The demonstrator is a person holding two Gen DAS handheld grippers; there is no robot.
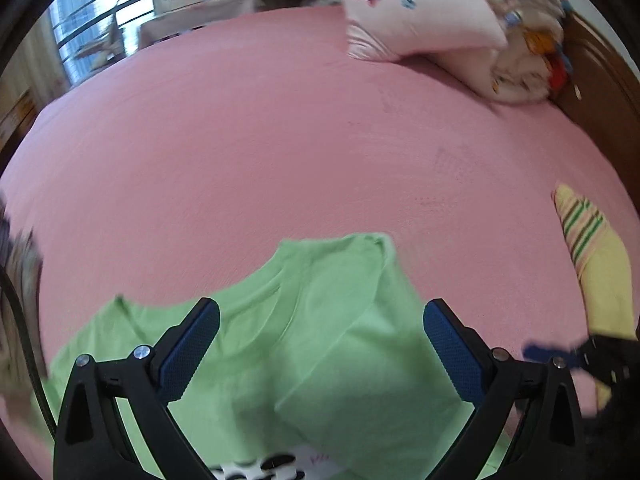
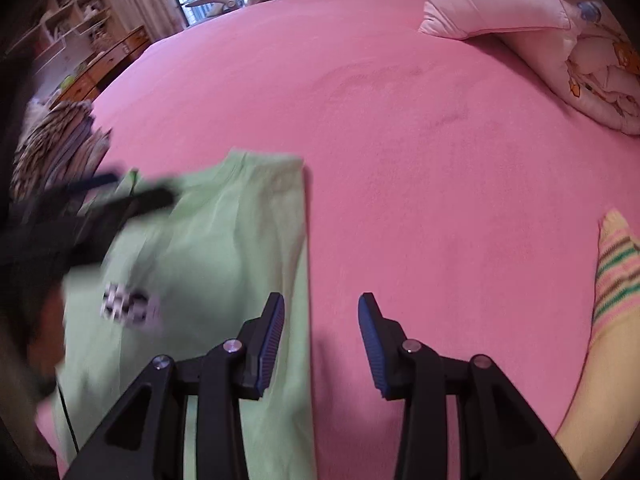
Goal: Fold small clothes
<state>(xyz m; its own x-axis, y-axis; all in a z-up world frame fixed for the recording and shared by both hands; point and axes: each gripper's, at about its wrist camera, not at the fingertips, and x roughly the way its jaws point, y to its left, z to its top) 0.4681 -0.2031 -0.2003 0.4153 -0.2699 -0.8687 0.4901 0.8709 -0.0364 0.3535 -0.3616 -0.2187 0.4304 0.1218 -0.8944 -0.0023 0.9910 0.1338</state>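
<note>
- While both tongs hang over the pink bed (image 1: 280, 140), the green T-shirt (image 1: 320, 340) lies flat on the sheet, partly folded, one side turned over the body.
- Left wrist view: left tongs (image 1: 320, 344) spread wide, blue pads (image 1: 188, 348) well apart, nothing gripped; shirt fabric lies below the gap, no pinch visible.
- Same view: shirt fills 6 o'clock, collar edge toward 12, a black-and-white print peeks out at the bottom edge.
- Right wrist view: right tongs (image 2: 322, 340) partly open, nothing between the pads; the left pad is over the shirt's straight right edge, the right pad over bare sheet.
- Right view: green T-shirt (image 2: 224, 280) sits at 8–9 o'clock, sleeve end pointing to 12, print patch blurred at 9.
- Left tongs show in the right view as a dark blur (image 2: 100, 204) at 9 o'clock over the shirt; its opening is unreadable there.
- Right tongs appear in the left view at 4 o'clock (image 1: 560, 354), blurred, just beside the shirt's right side.
- Yellow striped garment (image 1: 596, 264) lies at 3–4 o'clock on the bed, apart from the shirt; also at 3–4 o'clock in the right view (image 2: 612, 300).
- Pink pillow (image 2: 492, 0) and printed quilt (image 2: 600, 76) piled at 1–2 o'clock, far end of the bed.
- Brown striped fabric heap (image 2: 56, 148) at 9–10 o'clock by the bed's edge.
- Window with bars (image 1: 100, 24) at 11 o'clock.
</note>
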